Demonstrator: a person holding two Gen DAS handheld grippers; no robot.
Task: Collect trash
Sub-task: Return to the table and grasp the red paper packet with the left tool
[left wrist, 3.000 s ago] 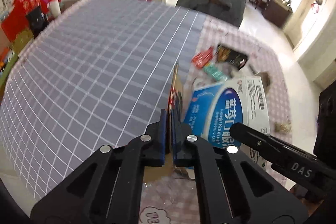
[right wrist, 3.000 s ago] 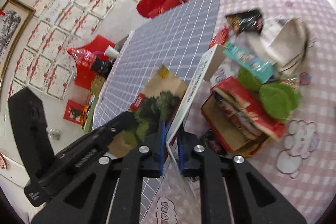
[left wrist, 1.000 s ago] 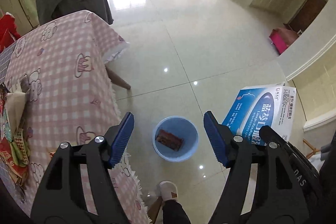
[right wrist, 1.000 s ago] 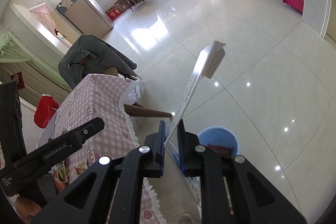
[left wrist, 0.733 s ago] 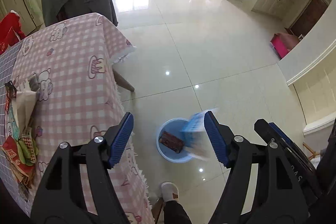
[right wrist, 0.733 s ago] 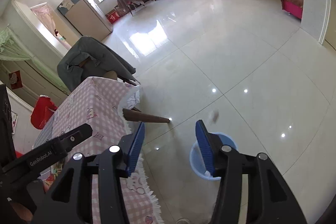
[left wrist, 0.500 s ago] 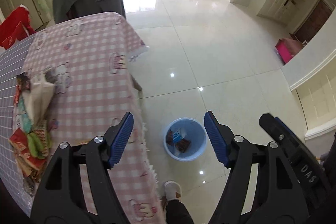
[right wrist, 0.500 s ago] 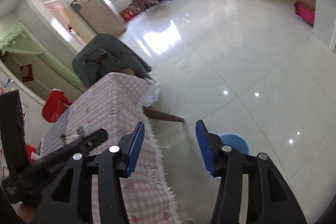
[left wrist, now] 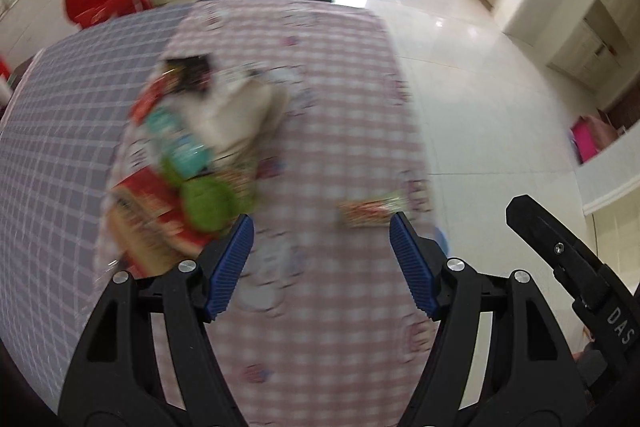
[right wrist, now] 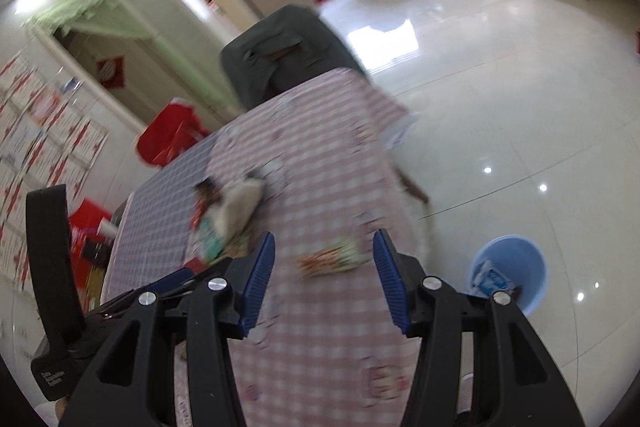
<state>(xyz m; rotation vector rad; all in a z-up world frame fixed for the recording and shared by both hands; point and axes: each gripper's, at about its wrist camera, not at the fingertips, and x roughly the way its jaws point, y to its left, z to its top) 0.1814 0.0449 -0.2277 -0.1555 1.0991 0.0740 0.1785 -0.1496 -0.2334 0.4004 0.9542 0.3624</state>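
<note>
Both tongs hang wide and empty: your left gripper [left wrist: 321,259] and right gripper [right wrist: 323,277] have swung from over the blue bin [right wrist: 508,273] back to the pink checked table [left wrist: 340,131]. With the blue-and-white box and the other carton now lying in that bin on the floor, two pieces are done. A small wrapper [right wrist: 332,257] lies alone near the table edge between your right fingers, probably your next pick, and the blurred pile [left wrist: 192,155] waits farther left.
</note>
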